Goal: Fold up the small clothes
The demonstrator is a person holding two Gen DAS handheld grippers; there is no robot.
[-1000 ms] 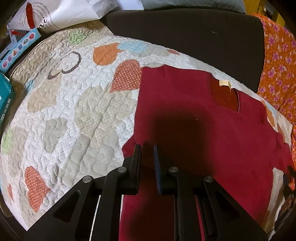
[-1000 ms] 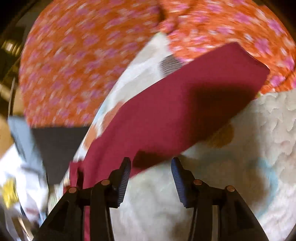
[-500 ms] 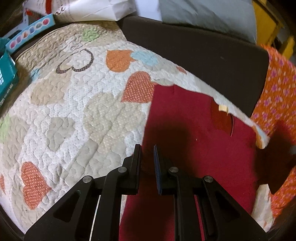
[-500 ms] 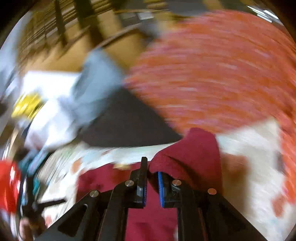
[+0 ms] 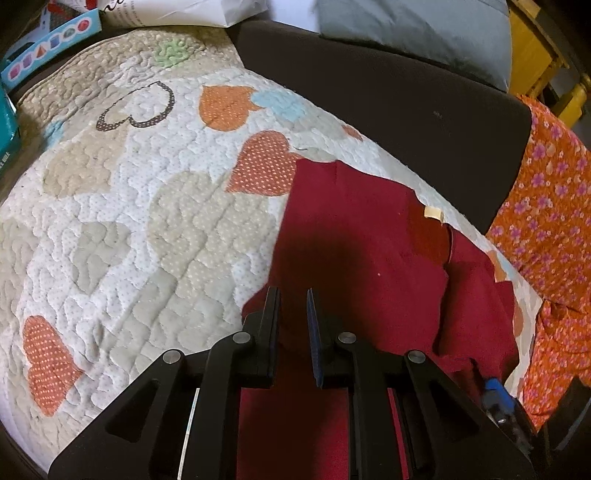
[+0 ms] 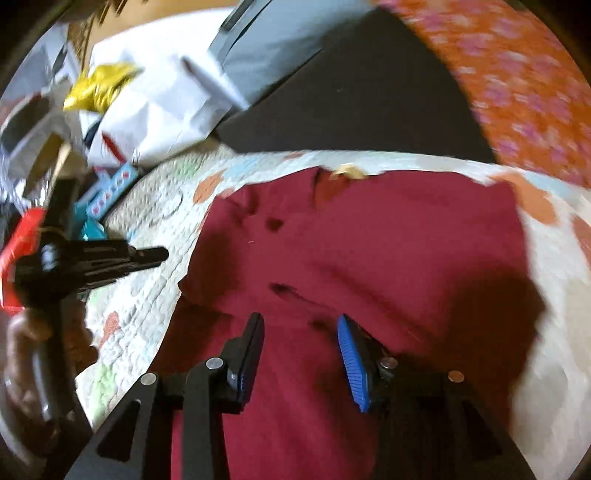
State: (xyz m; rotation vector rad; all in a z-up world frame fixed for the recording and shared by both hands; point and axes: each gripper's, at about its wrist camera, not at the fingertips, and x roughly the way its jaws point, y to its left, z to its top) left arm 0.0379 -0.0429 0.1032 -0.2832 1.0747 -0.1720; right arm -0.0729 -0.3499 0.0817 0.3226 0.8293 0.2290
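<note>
A small dark red shirt (image 5: 354, 243) lies on a quilted heart-pattern blanket (image 5: 129, 221), its neck label at the far edge. Its right side is folded over onto the body. My left gripper (image 5: 293, 299) hovers at the shirt's near left edge, jaws nearly closed with a narrow gap and nothing between them. In the right wrist view the shirt (image 6: 369, 240) fills the middle. My right gripper (image 6: 300, 325) is open just above it, holding nothing. The left gripper (image 6: 110, 258) shows at the left there.
A dark cushion (image 5: 388, 92) lies behind the blanket, with a grey pillow (image 5: 413, 29) beyond. Orange floral cloth (image 5: 554, 221) lies at the right. White paper bag (image 6: 147, 110) and blue boxes (image 5: 48, 48) sit at the far left.
My right gripper carried the shirt's right side over onto the body, then opened and let it go. The left gripper stayed at the near left edge.
</note>
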